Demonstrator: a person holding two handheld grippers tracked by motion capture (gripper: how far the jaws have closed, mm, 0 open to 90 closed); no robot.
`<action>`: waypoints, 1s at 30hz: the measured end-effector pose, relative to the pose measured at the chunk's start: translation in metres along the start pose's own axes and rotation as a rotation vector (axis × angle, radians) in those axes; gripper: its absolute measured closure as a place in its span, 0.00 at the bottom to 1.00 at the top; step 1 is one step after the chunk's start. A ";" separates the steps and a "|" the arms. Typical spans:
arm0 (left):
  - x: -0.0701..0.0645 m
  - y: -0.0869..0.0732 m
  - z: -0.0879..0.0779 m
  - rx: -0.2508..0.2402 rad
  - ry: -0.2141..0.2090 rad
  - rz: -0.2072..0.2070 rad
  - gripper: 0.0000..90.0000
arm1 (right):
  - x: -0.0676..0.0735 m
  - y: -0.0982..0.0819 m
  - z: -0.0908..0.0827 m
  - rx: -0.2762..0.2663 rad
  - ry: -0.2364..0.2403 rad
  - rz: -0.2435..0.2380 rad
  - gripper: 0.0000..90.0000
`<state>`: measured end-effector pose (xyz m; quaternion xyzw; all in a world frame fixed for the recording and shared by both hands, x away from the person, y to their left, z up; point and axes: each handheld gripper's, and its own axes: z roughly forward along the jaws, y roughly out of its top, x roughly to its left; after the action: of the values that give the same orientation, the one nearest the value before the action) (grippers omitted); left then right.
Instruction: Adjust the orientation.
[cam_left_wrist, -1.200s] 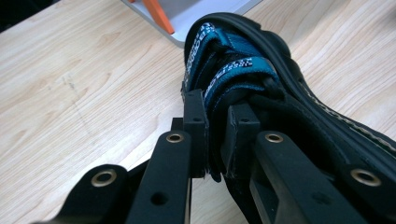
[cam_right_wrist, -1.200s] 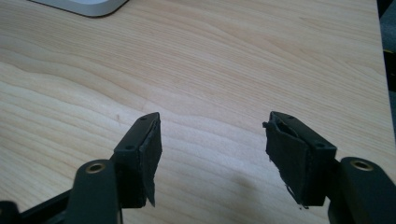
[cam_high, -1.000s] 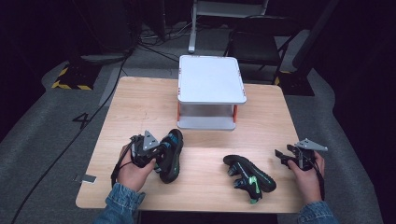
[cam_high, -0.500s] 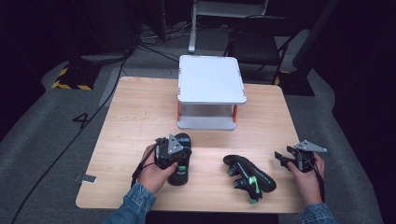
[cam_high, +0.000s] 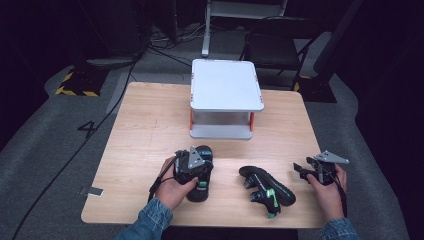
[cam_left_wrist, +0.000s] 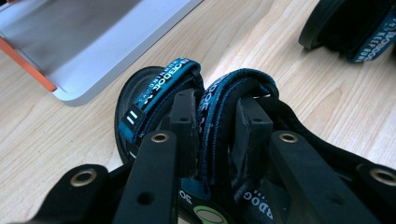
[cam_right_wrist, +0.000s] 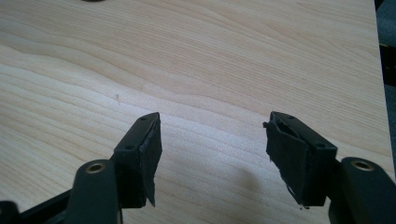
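The person's left hand (cam_high: 172, 187) lies low over the near part of the wooden table (cam_high: 145, 125), wrist angled in from the near edge with a denim sleeve (cam_high: 145, 227) at the cuff, and it carries the left gripper (cam_high: 192, 167) pointed toward the far side. That gripper sits on top of a black sandal (cam_high: 200, 175) near the middle of the table, just in front of the white two-level stand (cam_high: 225, 85). In the left gripper view the jaws have just been easing apart a little, yet the pads still press on the sandal's dark blue strap (cam_left_wrist: 219, 107), which is pinched between them; a second strap with teal lettering (cam_left_wrist: 159, 91) lies outside the left jaw. The lettering is too skewed to read in full.

The right hand (cam_high: 327, 192) rests near the right edge of the table, upright around the right gripper (cam_high: 307, 170), with its grey three-cornered plate on top. In the right gripper view (cam_right_wrist: 212, 154) the jaws stand well apart over bare wood, nothing between them.

A second sandal (cam_high: 267, 187) lies on its side between the two hands, green details showing, well apart from either gripper. In the left gripper view it is cut off at the upper right corner.

The held sandal's heel is covered by the hand and gripper from above. The floor beyond the table is dark, with cables and a chair hard to make out
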<state>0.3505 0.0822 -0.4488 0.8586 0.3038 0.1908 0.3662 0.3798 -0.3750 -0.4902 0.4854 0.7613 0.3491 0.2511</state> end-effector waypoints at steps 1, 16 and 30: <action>0.001 0.000 0.001 -0.002 -0.002 -0.030 0.80 | 0.000 0.000 0.000 0.001 0.001 0.000 0.40; 0.004 -0.002 -0.003 -0.074 -0.068 -0.073 0.52 | 0.006 0.006 -0.007 -0.028 0.007 -0.012 0.40; 0.026 -0.002 -0.059 -0.064 -0.038 -0.084 0.36 | 0.035 0.029 -0.029 -0.034 0.120 -0.088 0.39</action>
<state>0.3367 0.1305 -0.4085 0.8364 0.3262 0.1687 0.4070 0.3609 -0.3427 -0.4507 0.4254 0.7895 0.3791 0.2281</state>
